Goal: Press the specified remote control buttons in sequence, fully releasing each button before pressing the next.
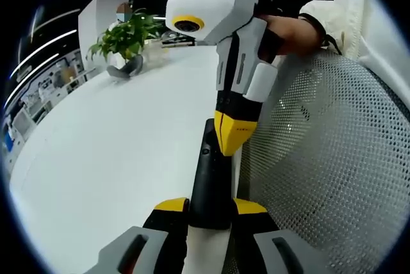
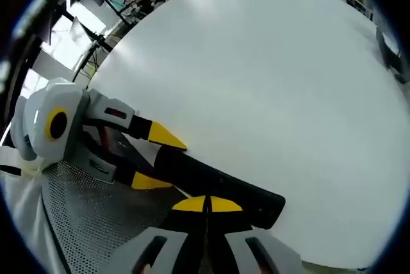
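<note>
Black, stiff and light, the slim remote [image 1: 209, 184] sits clamped by its end in the left tongs [image 1: 210, 206]; right tongs [image 2: 206, 205], tips together, press its face above the white worktop [image 1: 115, 152]

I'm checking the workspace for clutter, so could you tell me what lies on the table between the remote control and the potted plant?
Nothing: in the left gripper view, bare white table stretches from the remote control to the potted plant.

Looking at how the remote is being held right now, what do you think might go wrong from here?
The left gripper clamps only one end of the black remote, so a firm press may lever it loose. The remote lies at the white table's edge, beside the mesh chair, so it could fall. The right gripper's shut jaws might cover neighbouring buttons.
</note>
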Available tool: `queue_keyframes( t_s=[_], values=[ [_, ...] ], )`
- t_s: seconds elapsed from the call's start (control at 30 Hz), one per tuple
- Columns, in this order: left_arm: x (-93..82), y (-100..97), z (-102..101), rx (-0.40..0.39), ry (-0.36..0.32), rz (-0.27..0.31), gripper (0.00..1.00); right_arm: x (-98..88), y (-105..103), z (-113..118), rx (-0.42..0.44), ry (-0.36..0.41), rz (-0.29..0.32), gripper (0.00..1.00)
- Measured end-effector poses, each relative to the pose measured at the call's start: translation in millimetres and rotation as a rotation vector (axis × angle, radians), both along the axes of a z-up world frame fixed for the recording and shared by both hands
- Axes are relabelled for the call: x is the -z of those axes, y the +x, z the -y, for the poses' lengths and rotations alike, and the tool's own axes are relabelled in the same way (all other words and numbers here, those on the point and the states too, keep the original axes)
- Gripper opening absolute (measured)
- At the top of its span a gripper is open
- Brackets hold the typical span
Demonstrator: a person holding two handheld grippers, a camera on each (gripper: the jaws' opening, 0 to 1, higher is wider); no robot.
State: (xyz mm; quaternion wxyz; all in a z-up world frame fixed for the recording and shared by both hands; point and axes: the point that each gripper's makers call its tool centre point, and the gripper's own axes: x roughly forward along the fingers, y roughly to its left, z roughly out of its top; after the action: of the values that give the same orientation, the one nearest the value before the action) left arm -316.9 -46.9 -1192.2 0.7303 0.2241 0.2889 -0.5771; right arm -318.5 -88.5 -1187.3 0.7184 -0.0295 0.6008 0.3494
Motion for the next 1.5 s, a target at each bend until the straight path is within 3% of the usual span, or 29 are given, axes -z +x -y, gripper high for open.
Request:
queue_keyframes(
  t_s=[0.67, 0.87, 1.3, 1.5],
  values=[
    [0.0, 0.7, 0.6, 0.0, -0.001, -0.001, 0.26, 1.4, -2.1, -3.4, -0.054, -0.022, 0.034, 0.0],
    [0.6, 1.1, 0.2, 0.0, -0.002, -0.002, 0.26, 2.5, -0.6, -2.5, -0.001, 0.016, 0.004, 0.0],
    [1.1, 0.6, 1.4, 0.001, -0.004, -0.001, 0.26, 2.3, -3.8, -3.3, 0.004, 0.015, -0.014, 0.0],
    [-0.1, -0.4, 1.6, 0.0, -0.003, 0.001, 0.26, 0.3, -2.6, -1.7, 0.048, 0.047, -0.058, 0.0]
  ],
)
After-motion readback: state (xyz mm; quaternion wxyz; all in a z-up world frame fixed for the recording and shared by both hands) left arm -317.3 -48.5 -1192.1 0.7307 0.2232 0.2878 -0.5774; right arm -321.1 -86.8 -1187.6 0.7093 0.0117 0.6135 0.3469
